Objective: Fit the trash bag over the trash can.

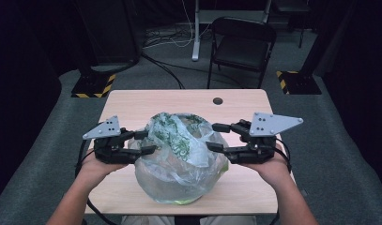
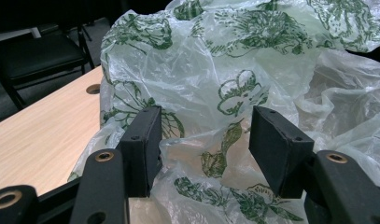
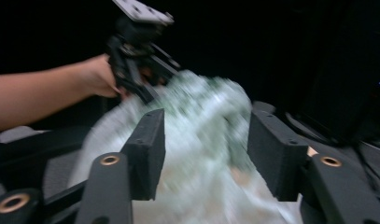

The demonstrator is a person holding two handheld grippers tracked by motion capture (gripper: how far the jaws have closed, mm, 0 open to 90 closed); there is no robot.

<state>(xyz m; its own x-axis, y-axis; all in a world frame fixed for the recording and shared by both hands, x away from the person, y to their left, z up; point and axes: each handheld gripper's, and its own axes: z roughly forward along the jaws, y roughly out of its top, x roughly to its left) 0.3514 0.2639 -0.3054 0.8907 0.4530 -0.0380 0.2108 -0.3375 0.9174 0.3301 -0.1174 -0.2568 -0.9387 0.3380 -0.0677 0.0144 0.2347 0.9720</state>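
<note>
Sitting mid-worktop [image 1: 132,101], a clear plastic bag [image 1: 181,159] with green print bulged between both claws. Left claw [image 1: 145,142] stood apart, bag film between its jaws, no pinch visible. Right claw [image 1: 217,137] also apart at the bag's right edge, its own view blurred.

Left gripper [image 1: 146,142], right gripper [image 1: 216,137]: jaws apart.

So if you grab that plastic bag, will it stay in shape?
Probably not. The plastic bag is thin and crinkled, so it likely flops and stretches. It looks shiny, so the film might slip. Something bulges inside, so its bottom may sag.
</note>
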